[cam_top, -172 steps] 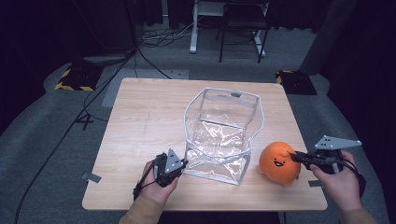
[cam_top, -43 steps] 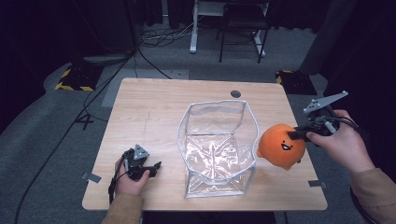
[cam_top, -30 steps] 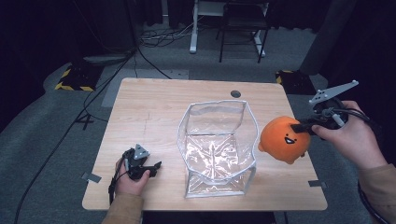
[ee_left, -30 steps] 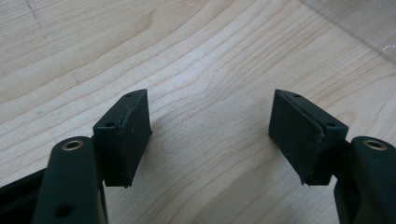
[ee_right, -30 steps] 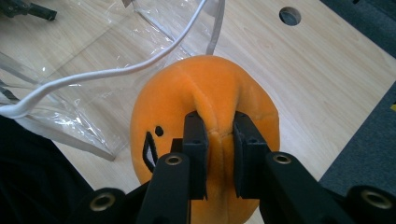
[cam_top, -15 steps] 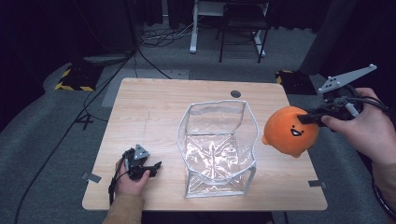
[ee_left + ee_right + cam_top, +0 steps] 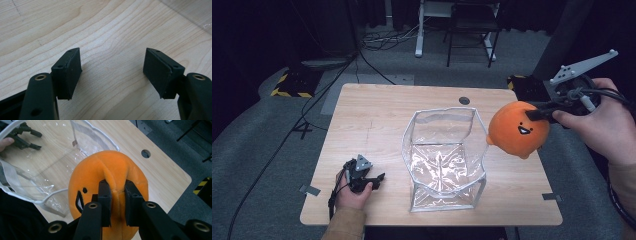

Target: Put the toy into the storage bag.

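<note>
Right tool (image 7: 537, 113): jaws narrow, pinching a fold of the orange plush toy (image 7: 517, 129) along its seam; in the right gripper view the pads (image 7: 105, 195) press into the fabric on both sides of the fold. Toy hangs in the air, clear of the tabletop (image 7: 377, 115), just beside the upper right rim of the clear plastic bag (image 7: 444, 160), at about 3 o'clock from the bag's mouth. Its face is toward the camera in the high view.

Bag stands upright, mouth open, near the tabletop centre.

Left tool (image 7: 371, 179): jaws wide, nothing between them, bare wood under them in the left gripper view. It rests low on the tabletop at about 8 o'clock from the bag, apart from it.
</note>
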The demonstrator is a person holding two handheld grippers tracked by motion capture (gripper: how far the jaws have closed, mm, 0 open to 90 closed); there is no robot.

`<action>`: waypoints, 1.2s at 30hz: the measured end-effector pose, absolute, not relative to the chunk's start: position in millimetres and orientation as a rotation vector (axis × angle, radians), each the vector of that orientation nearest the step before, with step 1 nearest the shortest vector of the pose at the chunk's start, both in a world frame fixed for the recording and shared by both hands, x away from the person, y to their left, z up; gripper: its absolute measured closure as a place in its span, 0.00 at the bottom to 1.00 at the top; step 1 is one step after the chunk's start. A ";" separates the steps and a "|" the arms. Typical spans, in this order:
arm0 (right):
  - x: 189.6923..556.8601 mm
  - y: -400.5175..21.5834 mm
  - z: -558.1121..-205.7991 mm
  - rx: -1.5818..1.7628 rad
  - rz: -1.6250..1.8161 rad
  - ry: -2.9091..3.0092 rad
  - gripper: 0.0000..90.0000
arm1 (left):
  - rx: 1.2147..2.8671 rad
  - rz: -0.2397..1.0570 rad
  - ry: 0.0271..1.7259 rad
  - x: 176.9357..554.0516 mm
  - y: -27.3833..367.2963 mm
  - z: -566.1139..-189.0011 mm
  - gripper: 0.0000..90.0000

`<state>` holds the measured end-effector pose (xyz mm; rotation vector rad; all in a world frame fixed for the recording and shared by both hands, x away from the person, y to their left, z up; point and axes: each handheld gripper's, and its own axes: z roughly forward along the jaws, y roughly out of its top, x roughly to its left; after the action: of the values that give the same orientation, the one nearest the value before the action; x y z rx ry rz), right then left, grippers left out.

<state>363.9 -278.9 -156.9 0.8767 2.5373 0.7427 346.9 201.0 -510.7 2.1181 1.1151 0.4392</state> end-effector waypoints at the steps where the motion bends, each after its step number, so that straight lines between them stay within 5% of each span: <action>1: 364.5 -275.9 -155.1 0.872 0.743 2.536 0.87 | 2.118 0.439 1.115 346.9 201.0 -510.7 0.34; 20: 385.7 -208.5 -146.8 0.732 0.786 2.584 0.87 | 2.125 0.433 1.111 347.2 201.2 -510.3 0.35; 36: 410.3 -140.4 -173.5 0.618 0.807 2.663 0.87 | 2.127 0.429 1.100 348.7 200.7 -510.5 0.35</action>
<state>410.3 -140.4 -173.5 0.6180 2.6630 0.8069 348.7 200.7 -510.5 2.1271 1.1005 0.4293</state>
